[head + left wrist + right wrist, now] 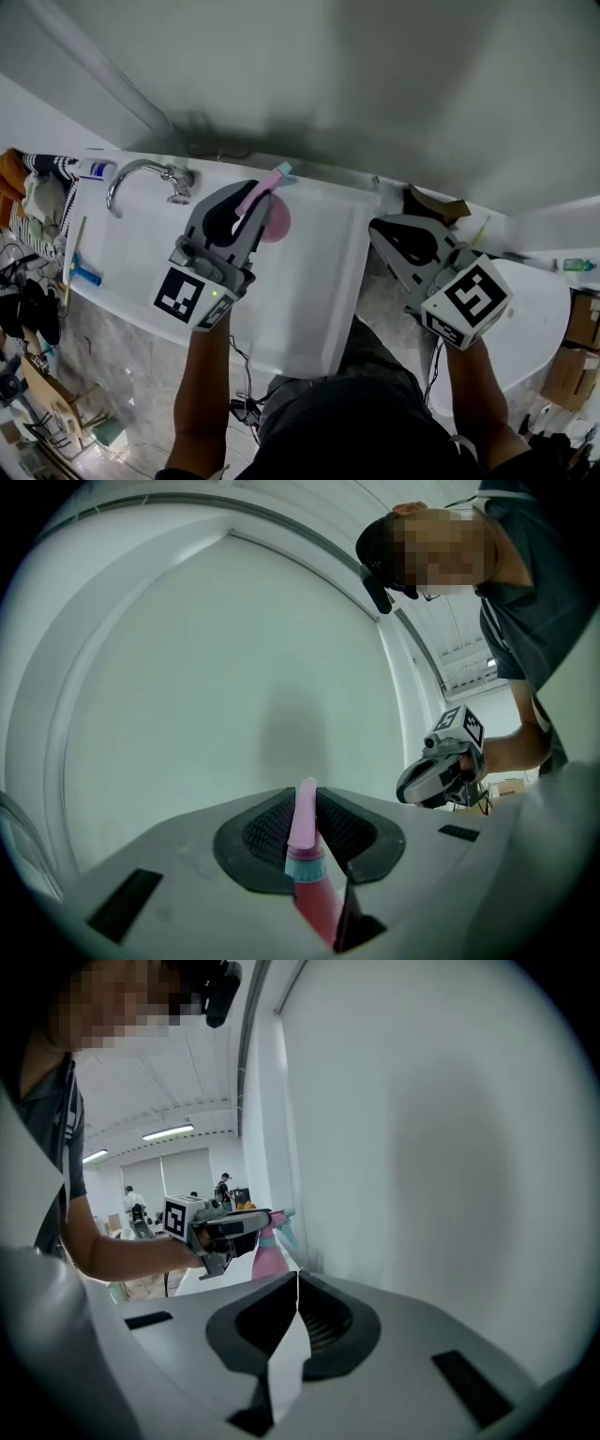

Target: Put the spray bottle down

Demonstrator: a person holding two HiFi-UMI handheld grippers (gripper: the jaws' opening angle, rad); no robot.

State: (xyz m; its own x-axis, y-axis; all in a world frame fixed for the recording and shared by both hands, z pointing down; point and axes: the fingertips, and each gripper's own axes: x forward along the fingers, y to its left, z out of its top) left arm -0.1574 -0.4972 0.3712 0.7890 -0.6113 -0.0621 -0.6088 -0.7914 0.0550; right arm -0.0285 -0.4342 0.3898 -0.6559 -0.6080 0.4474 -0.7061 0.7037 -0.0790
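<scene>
Carrying step. Left tool point(249, 206) clamped on bottle point(275, 221), held over tub point(319, 309); not yet set down. Right tool point(382, 232) closed, empty. Next move, judged: lower bottle onto a flat ledge, then release.

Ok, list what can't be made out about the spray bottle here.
Spray bottle base: head view, hidden behind the left gripper; left gripper view, cut off by that gripper's body.
Bottle label: right gripper view, too small, partly behind the left gripper.
Basin beneath it: head view, covered.
</scene>
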